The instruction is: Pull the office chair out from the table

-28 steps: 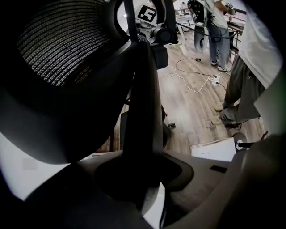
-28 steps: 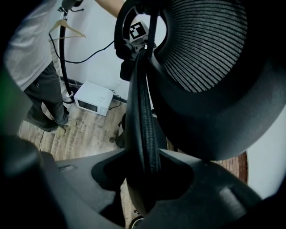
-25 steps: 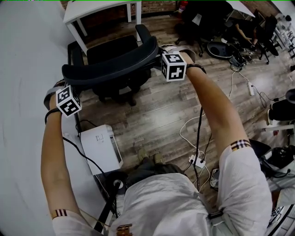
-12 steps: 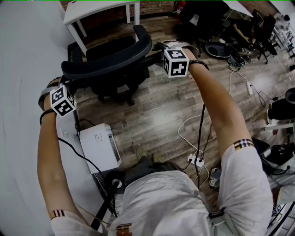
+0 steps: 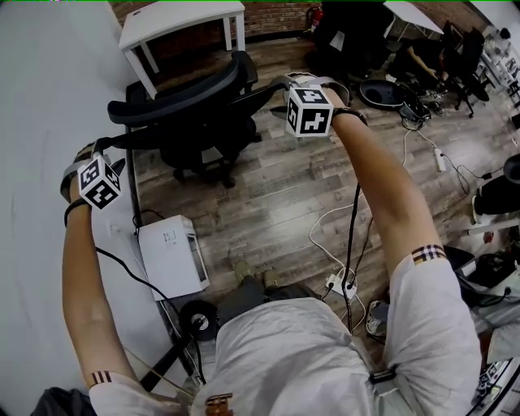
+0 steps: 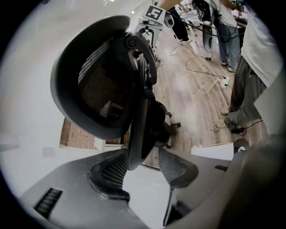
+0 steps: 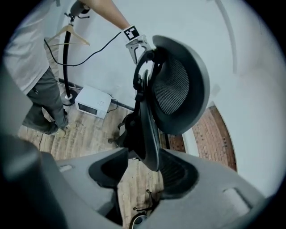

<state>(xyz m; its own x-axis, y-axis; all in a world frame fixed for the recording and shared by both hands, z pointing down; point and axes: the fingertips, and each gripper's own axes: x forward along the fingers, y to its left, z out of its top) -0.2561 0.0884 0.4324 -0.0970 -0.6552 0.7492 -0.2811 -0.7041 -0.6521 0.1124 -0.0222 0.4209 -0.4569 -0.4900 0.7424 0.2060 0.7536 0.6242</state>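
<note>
Black mesh office chair (image 5: 199, 130) stands on the wood-plank floor (image 5: 276, 195), near but not under the small white table (image 5: 183, 15) by the brick wall (image 5: 280, 10). Its backrest rim runs between the spread jaws of the left gripper (image 6: 143, 167) and the right gripper (image 7: 140, 167). Both pairs have just been opening and neither clamps the rim; white cables (image 5: 325, 227) and a white boxy appliance (image 5: 171, 256) lie on the floor.
</note>
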